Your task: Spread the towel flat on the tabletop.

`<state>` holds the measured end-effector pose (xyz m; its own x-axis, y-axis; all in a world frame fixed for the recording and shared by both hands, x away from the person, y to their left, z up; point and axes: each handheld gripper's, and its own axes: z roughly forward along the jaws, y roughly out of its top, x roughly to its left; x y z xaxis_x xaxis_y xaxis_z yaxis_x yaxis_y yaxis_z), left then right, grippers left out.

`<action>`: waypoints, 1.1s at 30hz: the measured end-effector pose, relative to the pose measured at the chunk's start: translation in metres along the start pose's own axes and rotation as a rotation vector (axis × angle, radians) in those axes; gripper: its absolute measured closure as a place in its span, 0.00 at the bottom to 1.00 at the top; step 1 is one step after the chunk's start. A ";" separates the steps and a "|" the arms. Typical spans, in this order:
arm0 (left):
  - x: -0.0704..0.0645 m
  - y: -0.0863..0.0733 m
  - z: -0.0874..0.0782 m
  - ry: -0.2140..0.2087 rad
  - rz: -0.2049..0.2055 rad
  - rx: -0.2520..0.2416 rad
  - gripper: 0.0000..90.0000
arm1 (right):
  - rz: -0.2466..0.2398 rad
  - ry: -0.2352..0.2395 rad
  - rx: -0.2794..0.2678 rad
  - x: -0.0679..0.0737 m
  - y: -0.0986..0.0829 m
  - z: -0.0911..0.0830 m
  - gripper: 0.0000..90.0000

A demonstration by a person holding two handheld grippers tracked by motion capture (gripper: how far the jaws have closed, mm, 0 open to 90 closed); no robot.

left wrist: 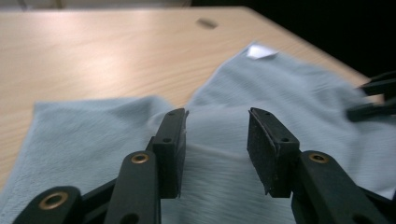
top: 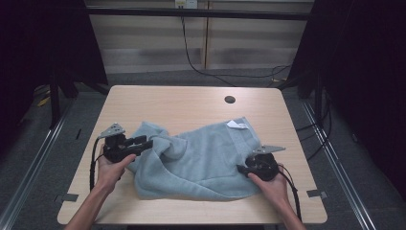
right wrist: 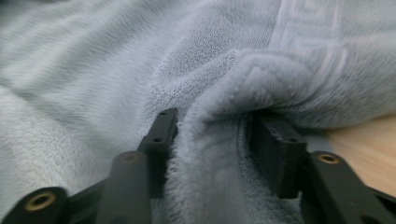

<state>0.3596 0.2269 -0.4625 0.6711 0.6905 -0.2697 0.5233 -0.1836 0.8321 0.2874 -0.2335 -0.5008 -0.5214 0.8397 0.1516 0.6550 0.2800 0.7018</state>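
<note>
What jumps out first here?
A crumpled light blue towel lies mid-table on the wooden table, white tag at its far corner. The right gripper has a fold of it between its jaws at the right edge; the left gripper is open over the left edge.

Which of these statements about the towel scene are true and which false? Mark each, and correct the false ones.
1. The towel is light blue and lies rumpled on the wooden table. True.
2. The left gripper has its jaws clamped on the towel. False: they stand apart above the cloth.
3. A fold of towel sits between the jaws of the right gripper. True.
4. The towel's white label is at the corner nearest the person. False: it is at the far right corner.
5. A round hole shows in the tabletop. True.
</note>
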 end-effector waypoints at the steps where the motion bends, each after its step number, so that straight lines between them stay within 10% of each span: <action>1: 0.003 -0.003 0.008 0.033 -0.004 0.019 0.64 | -0.002 -0.002 -0.002 -0.001 0.003 0.003 0.52; 8: -0.001 -0.024 0.036 0.054 0.090 0.170 0.68 | 0.008 0.003 -0.010 -0.012 0.023 0.026 0.35; 14: 0.007 -0.037 0.018 0.046 0.040 0.151 0.71 | 0.017 0.050 -0.070 -0.016 0.023 0.009 0.31; 20: -0.002 -0.048 0.002 0.078 0.076 0.159 0.71 | 0.063 0.042 -0.196 -0.027 0.008 -0.030 0.62; 33: -0.008 -0.059 -0.014 0.102 0.077 0.145 0.71 | 0.070 -0.101 -0.025 -0.031 -0.029 -0.035 0.76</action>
<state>0.3156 0.2422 -0.5027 0.6594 0.7363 -0.1516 0.5478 -0.3326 0.7677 0.2654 -0.2841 -0.5016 -0.4165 0.8997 0.1305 0.6733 0.2088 0.7092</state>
